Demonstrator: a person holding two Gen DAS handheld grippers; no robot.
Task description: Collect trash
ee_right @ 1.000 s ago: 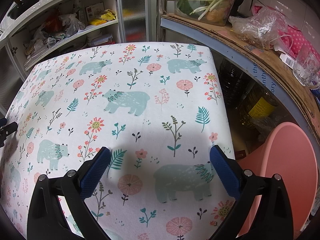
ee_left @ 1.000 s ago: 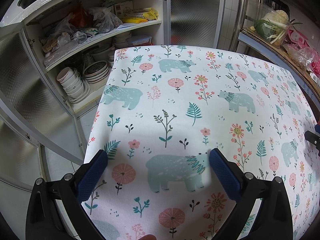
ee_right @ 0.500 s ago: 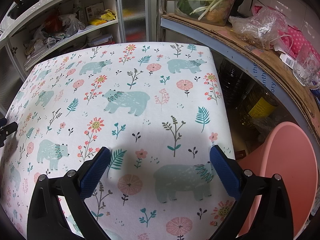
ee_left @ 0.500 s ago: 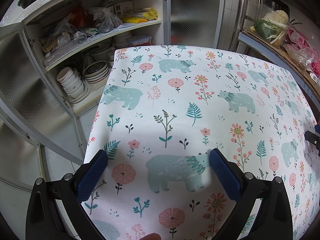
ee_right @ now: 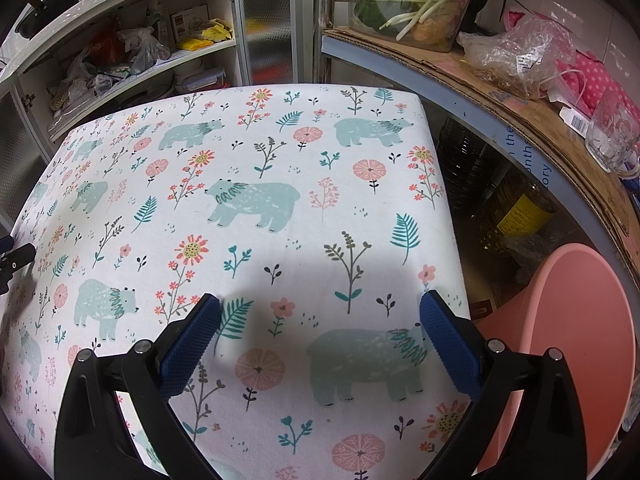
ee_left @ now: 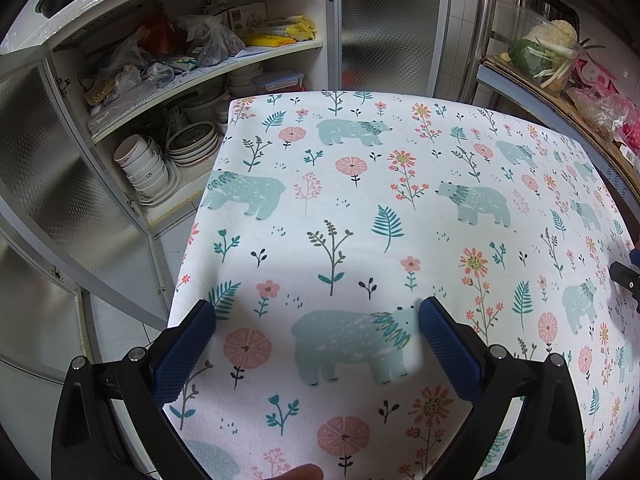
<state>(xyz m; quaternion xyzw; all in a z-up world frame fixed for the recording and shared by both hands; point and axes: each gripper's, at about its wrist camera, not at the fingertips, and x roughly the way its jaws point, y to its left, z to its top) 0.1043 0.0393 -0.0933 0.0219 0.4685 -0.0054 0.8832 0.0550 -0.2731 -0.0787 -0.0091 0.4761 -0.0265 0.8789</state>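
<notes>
Blue-padded left gripper (ee_left: 316, 334) and right gripper (ee_right: 320, 330): 2, both spread wide, empty, above bear-print tablecloth (ee_left: 360, 208). 1 pink bin (ee_right: 568, 344) off table's right edge. No trash item identifiable. Cupboard (ee_left: 168, 128) beyond far-left corner.

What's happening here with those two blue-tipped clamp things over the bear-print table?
A person holds two handheld grippers above a table covered in a white cloth printed with teal bears and pink flowers. The left gripper and the right gripper are both open and hold nothing. No trash shows on the cloth. A pink plastic tub stands on the floor off the table's right side, and an open cupboard of stacked bowls stands to its left.
</notes>
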